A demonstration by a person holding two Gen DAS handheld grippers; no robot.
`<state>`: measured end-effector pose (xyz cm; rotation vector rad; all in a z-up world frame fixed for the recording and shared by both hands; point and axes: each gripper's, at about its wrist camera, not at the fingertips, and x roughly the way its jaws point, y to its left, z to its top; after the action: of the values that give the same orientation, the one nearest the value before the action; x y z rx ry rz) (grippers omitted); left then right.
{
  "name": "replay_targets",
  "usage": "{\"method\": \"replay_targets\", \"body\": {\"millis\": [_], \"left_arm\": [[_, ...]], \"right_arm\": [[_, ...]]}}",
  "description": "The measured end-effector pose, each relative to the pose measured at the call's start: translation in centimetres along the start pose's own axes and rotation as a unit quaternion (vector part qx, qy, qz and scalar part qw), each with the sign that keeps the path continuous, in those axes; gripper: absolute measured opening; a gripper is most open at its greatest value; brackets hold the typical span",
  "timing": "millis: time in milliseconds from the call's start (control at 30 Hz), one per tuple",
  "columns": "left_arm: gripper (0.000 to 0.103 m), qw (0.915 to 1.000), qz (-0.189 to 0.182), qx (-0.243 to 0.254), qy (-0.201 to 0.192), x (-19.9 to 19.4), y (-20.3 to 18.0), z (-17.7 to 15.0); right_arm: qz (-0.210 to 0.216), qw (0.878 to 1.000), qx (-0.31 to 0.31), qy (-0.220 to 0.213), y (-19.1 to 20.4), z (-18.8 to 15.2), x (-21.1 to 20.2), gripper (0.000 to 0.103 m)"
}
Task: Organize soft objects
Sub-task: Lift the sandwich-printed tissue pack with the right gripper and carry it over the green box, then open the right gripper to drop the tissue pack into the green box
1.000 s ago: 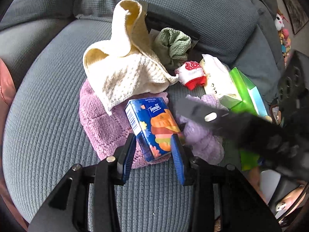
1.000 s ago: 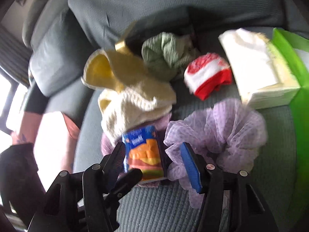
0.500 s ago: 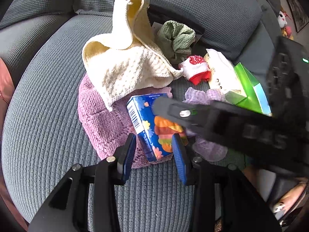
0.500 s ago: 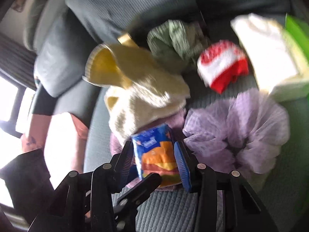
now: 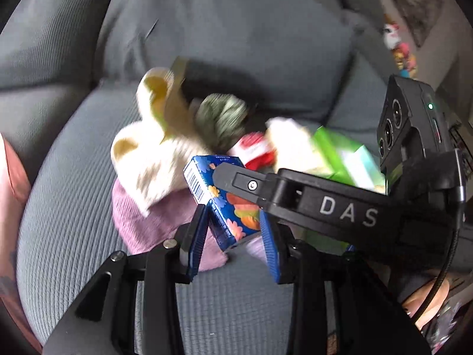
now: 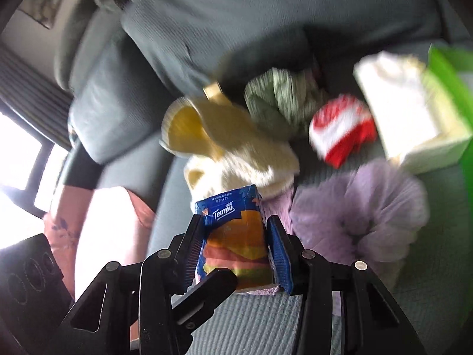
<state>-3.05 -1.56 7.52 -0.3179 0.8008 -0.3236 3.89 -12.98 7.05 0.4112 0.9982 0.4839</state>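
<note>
A blue Tempo tissue pack [image 5: 227, 204] [image 6: 236, 236] stands tilted, lifted off the purple knit cloth [image 5: 142, 216] on the grey sofa seat [image 5: 59, 207]. My left gripper [image 5: 233, 236] has its blue pads on both sides of the pack's lower end. My right gripper [image 6: 236, 245] is shut on the pack from the other side; one of its fingers [image 5: 254, 185] crosses the left wrist view. A cream knit cloth [image 5: 153, 153] [image 6: 236, 153], a green cloth [image 6: 280, 103] and a lilac mesh puff [image 6: 360, 207] lie around it.
A red and white sock [image 6: 340, 130], a white tissue pack [image 6: 408, 112] and a green box [image 5: 346, 153] lie to the right. A pink cushion [image 6: 97, 222] is at the left. The sofa back cushion [image 5: 236, 29] rises behind.
My right gripper has closed on the tissue pack. The pack has tipped up and risen off the purple cloth between both grippers. Both views are blurred with motion.
</note>
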Motion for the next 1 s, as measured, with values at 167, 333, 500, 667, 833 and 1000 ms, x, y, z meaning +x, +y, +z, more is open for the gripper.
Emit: {"method": "replay_targets", "body": {"millis": [167,333,500,667,833,1000], "left_arm": [[0.033,0.9965,-0.034,0.059,-0.048,-1.6,-5.2,1.3],[0.033,0.9863,-0.071,0.136,-0.061,-1.0,-11.4,1.9],[0.033,0.9726,-0.095,0.204,-0.056,1.2,-17.2,1.5],[0.033,0.9594,-0.125,0.25,-0.034,4.1,-21.2,1.2],[0.033,0.9464,-0.15,0.286,-0.013,6.6,-24.4,0.4],[0.034,0.9386,-0.176,0.296,0.008,9.1,-26.5,0.1]], "right_arm": [[0.011,0.996,-0.004,-0.092,-1.0,0.6,-6.0,0.047],[0.005,0.985,0.015,-0.17,-4.3,0.1,-11.8,0.047],[-0.017,0.969,0.075,-0.236,-8.4,-0.5,-16.2,0.047],[-0.025,0.949,0.141,-0.28,-13.2,-1.9,-19.1,0.047],[-0.037,0.928,0.199,-0.313,-16.6,-3.1,-20.7,0.047],[-0.054,0.908,0.249,-0.332,-19.3,-4.0,-21.4,0.047]]}}
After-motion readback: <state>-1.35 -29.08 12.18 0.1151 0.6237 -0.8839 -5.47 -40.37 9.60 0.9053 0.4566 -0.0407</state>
